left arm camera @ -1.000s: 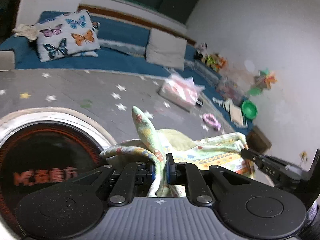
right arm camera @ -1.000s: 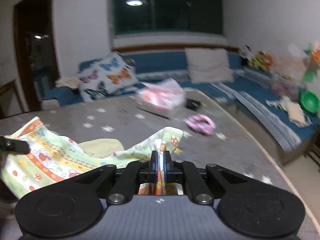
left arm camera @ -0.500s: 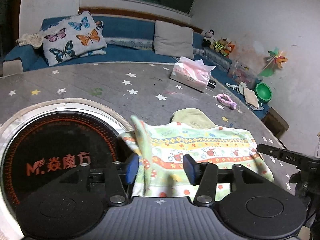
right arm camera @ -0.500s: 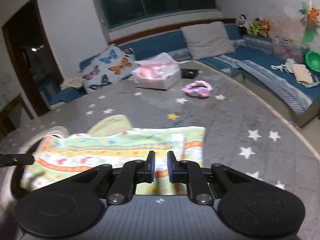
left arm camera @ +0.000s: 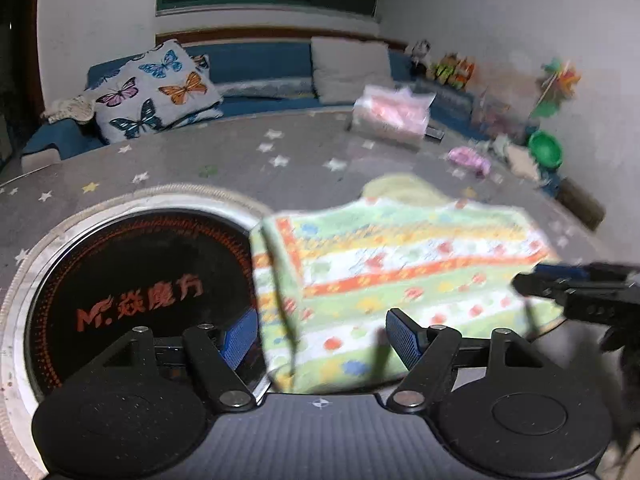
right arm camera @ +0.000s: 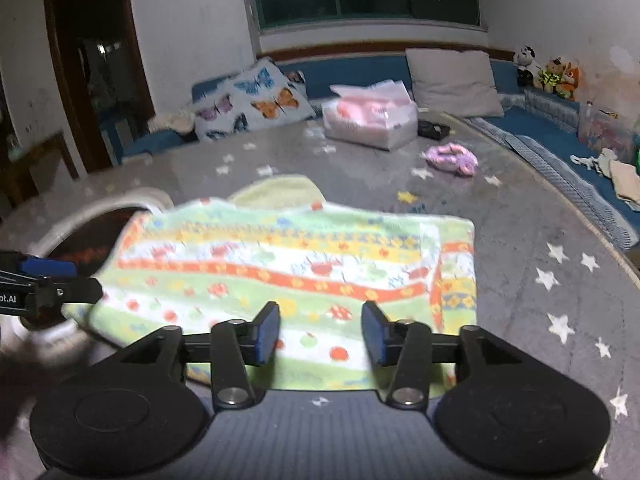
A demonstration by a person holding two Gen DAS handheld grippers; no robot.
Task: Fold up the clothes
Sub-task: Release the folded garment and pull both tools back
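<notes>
The soft striped cloth with little red, yellow and green pictures (left arm camera: 404,276) lies flat on the grey table with white stars (right arm camera: 532,248). Its left end hangs over the round black cooktop (left arm camera: 132,280). The left gripper (left arm camera: 318,336) and the right gripper (right arm camera: 320,334) both have their fingers wide apart, holding nothing.

Butterfly pillow (left arm camera: 154,92), tissue pack (right arm camera: 370,120), scrunchie (right arm camera: 452,159).

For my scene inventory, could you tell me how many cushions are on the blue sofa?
2. The butterfly-print cushion leans at the sofa's left end; the plain grey cushion stands further right, behind the tissue pack. Others may lie outside the view.
</notes>
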